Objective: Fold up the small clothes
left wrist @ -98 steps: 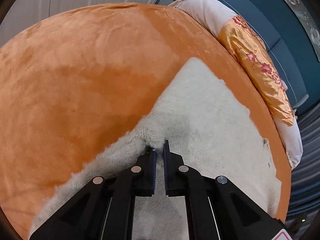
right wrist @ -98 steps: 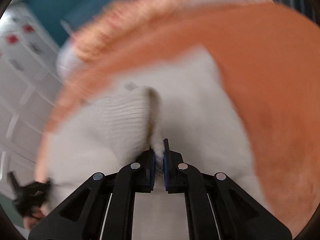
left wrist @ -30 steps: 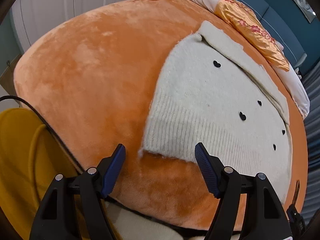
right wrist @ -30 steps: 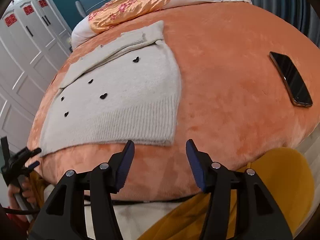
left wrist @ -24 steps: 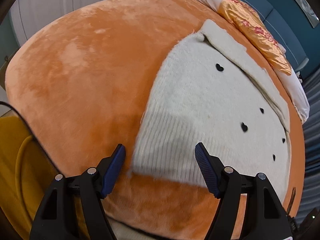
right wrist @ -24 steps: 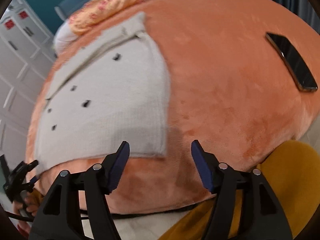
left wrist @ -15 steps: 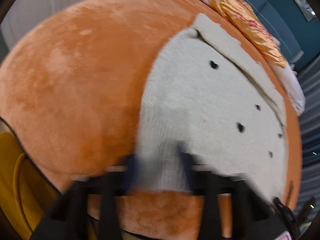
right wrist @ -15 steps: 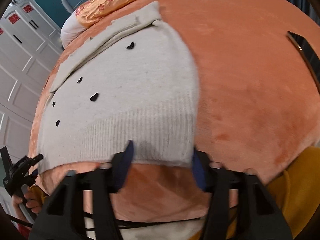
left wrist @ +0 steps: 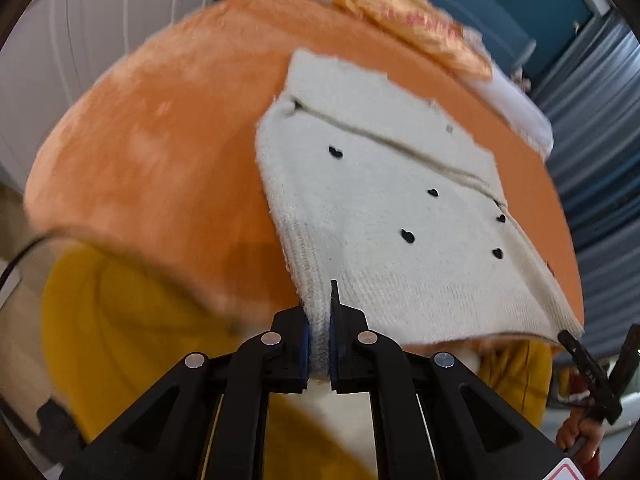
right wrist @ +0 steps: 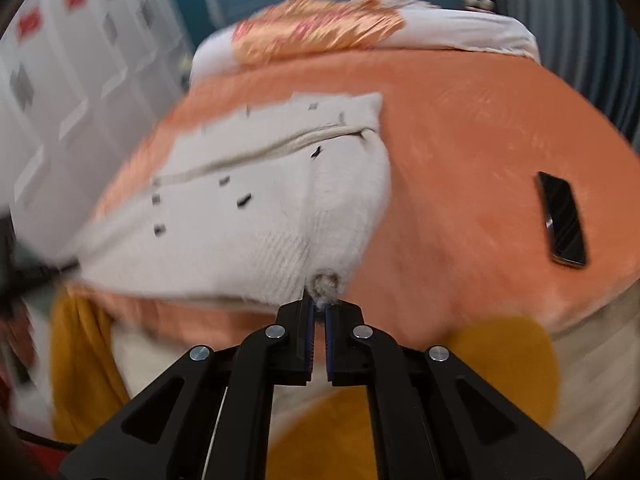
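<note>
A small cream knitted sweater [left wrist: 384, 208] with black heart marks lies on an orange plush bedcover [left wrist: 160, 152], its sleeves folded across the top. My left gripper [left wrist: 319, 320] is shut on the near left corner of the ribbed hem, which is lifted off the cover. In the right wrist view the same sweater [right wrist: 256, 216] shows blurred; my right gripper [right wrist: 319, 312] is shut on the near right hem corner, bunched at the fingertips and raised. The hem hangs stretched between the two grippers.
A black phone [right wrist: 562, 220] lies on the bedcover to the right. A floral orange pillow [right wrist: 316, 32] and white bedding [left wrist: 516, 108] lie at the bed's far end. Yellow cloth [left wrist: 120, 320] shows below the bed edge. White cupboards [right wrist: 60, 80] stand left.
Both grippers went from wide open above the hem to shut on its two near corners. They then rose, lifting the hem off the bedcover.
</note>
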Action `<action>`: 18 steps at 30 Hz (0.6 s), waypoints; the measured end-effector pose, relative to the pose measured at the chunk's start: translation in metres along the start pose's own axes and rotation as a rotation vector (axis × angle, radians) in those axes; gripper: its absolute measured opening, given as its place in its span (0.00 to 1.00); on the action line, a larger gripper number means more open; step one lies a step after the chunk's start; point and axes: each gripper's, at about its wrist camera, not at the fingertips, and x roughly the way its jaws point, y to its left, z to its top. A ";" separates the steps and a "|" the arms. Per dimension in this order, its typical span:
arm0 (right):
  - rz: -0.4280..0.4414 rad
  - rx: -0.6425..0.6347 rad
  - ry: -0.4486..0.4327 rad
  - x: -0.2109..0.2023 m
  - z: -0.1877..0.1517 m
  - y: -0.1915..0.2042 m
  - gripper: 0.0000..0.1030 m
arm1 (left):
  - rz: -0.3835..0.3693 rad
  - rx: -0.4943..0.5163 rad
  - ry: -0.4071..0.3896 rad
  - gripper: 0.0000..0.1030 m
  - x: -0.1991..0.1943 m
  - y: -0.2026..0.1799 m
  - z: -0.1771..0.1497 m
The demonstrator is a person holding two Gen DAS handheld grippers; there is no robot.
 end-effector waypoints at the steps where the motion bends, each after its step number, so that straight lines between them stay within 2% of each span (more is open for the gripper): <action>1: 0.004 -0.020 0.061 -0.005 -0.017 0.000 0.03 | 0.001 -0.009 0.031 0.04 -0.003 0.004 -0.011; 4: 0.022 -0.055 0.190 -0.015 -0.050 0.005 0.03 | 0.040 -0.041 0.128 0.04 -0.014 0.013 -0.048; 5: 0.025 -0.066 0.204 -0.016 -0.053 0.007 0.03 | 0.043 -0.055 0.141 0.04 -0.017 0.013 -0.054; 7: 0.042 -0.088 0.199 -0.020 -0.049 0.011 0.03 | 0.023 -0.085 0.140 0.04 -0.019 0.011 -0.049; 8: 0.036 -0.105 0.156 -0.022 -0.036 0.011 0.03 | 0.010 -0.091 0.121 0.04 -0.020 0.008 -0.041; 9: 0.026 -0.111 0.101 -0.023 -0.021 0.009 0.03 | -0.016 -0.088 0.074 0.04 -0.021 0.003 -0.023; 10: 0.016 -0.086 0.003 -0.022 0.009 0.001 0.03 | -0.026 -0.065 0.012 0.04 -0.022 -0.004 0.001; 12: 0.027 -0.023 -0.111 -0.018 0.048 -0.015 0.03 | -0.038 -0.032 -0.111 0.05 -0.022 -0.015 0.049; 13: 0.023 0.020 -0.190 -0.008 0.076 -0.027 0.03 | -0.043 -0.022 -0.160 0.05 -0.021 -0.017 0.069; 14: 0.016 0.048 -0.242 0.006 0.102 -0.037 0.03 | -0.031 -0.013 -0.242 0.05 -0.016 -0.020 0.099; 16: 0.017 0.106 -0.295 0.034 0.139 -0.052 0.04 | -0.023 -0.018 -0.352 0.07 -0.001 -0.025 0.150; 18: 0.047 0.178 -0.300 0.071 0.172 -0.067 0.06 | -0.036 -0.040 -0.372 0.11 0.024 -0.030 0.186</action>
